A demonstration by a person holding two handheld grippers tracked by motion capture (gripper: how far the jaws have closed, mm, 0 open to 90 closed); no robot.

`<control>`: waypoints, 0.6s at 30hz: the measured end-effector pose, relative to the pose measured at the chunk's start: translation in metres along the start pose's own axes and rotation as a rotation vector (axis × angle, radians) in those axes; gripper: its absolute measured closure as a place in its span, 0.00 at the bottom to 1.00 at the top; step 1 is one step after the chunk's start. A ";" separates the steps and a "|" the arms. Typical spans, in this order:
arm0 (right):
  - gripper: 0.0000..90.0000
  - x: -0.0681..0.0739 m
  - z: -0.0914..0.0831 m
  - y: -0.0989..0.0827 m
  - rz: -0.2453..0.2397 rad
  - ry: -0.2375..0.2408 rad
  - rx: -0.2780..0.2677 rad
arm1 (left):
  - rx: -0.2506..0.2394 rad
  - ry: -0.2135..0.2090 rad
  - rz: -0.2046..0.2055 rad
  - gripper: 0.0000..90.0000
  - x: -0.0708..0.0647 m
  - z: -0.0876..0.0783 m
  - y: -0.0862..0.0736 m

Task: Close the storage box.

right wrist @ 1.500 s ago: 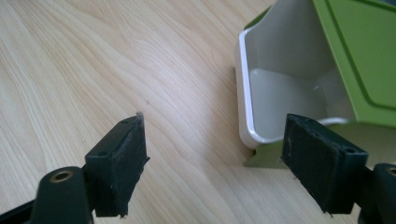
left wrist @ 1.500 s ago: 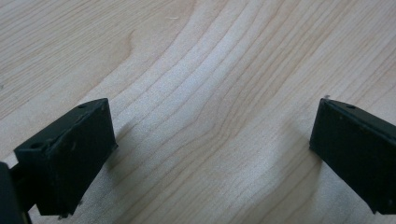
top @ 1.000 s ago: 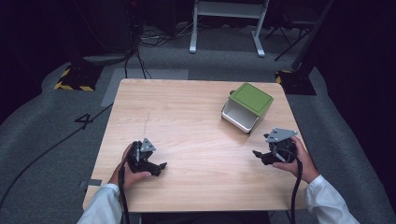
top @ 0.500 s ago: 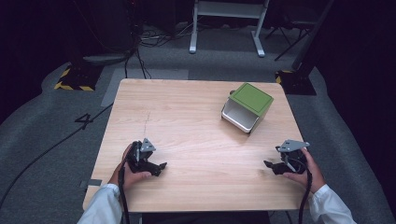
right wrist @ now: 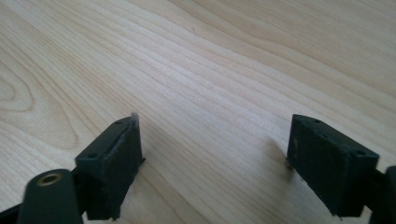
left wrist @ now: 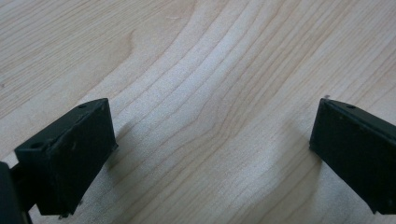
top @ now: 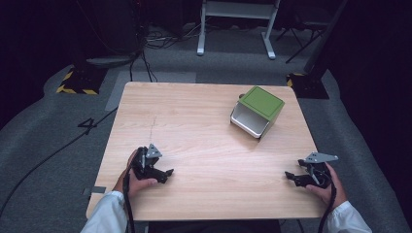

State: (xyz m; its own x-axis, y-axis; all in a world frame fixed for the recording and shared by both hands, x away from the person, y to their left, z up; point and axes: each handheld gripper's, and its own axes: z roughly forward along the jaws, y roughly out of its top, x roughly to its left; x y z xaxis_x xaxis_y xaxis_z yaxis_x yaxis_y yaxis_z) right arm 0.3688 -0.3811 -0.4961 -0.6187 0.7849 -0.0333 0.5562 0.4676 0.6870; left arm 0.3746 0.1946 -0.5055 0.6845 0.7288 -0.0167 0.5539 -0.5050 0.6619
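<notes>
Green-topped box [top: 256,111] lies tipped at the far right of the bench [top: 204,126]; left gripper [top: 156,171] and right gripper [top: 303,177], jaws apart and empty, should probably approach its open side squarely.

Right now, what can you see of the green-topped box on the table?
The green-topped box with white walls sits on the far right part of the light wooden table, turned at an angle to its edges. Its flat matte green top faces up; a pale, shallowly recessed side faces the person. Material looks like plastic or metal, hard to tell. Nothing touches it but the tabletop.
</notes>
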 end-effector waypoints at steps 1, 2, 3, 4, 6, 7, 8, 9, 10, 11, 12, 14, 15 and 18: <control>0.19 -0.002 0.000 -0.003 0.016 0.008 -0.013 | 0.000 0.000 0.000 0.00 0.000 0.000 0.000; 0.19 -0.003 -0.001 -0.005 0.030 0.011 -0.023 | 0.000 0.000 0.000 0.00 0.000 0.000 0.000; 0.19 -0.004 -0.001 -0.008 0.040 0.002 -0.040 | 0.000 0.000 0.000 0.00 0.000 0.000 0.000; 0.19 -0.004 -0.002 -0.010 0.047 -0.006 -0.054 | 0.000 0.000 -0.001 0.00 0.000 0.000 0.000; 0.19 -0.003 -0.002 -0.013 0.052 -0.015 -0.072 | -0.001 -0.001 -0.005 0.00 0.000 0.000 0.000; 0.19 -0.003 -0.002 -0.014 0.052 -0.019 -0.073 | -0.001 -0.001 -0.005 0.00 0.000 0.000 0.000; 0.19 -0.003 -0.002 -0.014 0.054 -0.018 -0.074 | 0.000 0.001 -0.001 0.00 0.000 0.000 0.000; 0.19 -0.003 -0.002 -0.014 0.054 -0.018 -0.074 | 0.001 0.001 0.000 0.00 0.000 0.000 0.000; 0.19 -0.003 -0.002 -0.014 0.053 -0.018 -0.074 | 0.000 0.001 -0.001 0.00 0.000 0.000 0.000; 0.18 -0.003 -0.002 -0.014 0.054 -0.018 -0.073 | 0.000 0.001 -0.001 0.00 0.000 0.000 0.000; 0.18 -0.003 -0.002 -0.014 0.055 -0.018 -0.073 | 0.000 0.001 -0.001 0.00 0.000 0.000 0.000; 0.18 -0.003 -0.002 -0.013 0.057 -0.019 -0.073 | 0.000 0.001 -0.002 0.00 0.000 0.000 0.000; 0.18 -0.003 -0.002 -0.013 0.057 -0.020 -0.073 | 0.000 0.001 -0.002 0.00 0.000 0.000 0.000; 0.18 -0.003 -0.002 -0.013 0.060 -0.024 -0.073 | 0.001 -0.001 -0.001 0.00 0.000 0.000 0.000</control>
State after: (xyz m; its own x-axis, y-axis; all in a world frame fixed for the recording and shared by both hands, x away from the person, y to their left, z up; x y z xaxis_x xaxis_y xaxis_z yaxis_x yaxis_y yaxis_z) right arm 0.3622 -0.3904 -0.5040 -0.5718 0.8204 -0.0069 0.5495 0.3892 0.7393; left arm 0.3744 0.1946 -0.5055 0.6840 0.7293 -0.0181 0.5553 -0.5043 0.6613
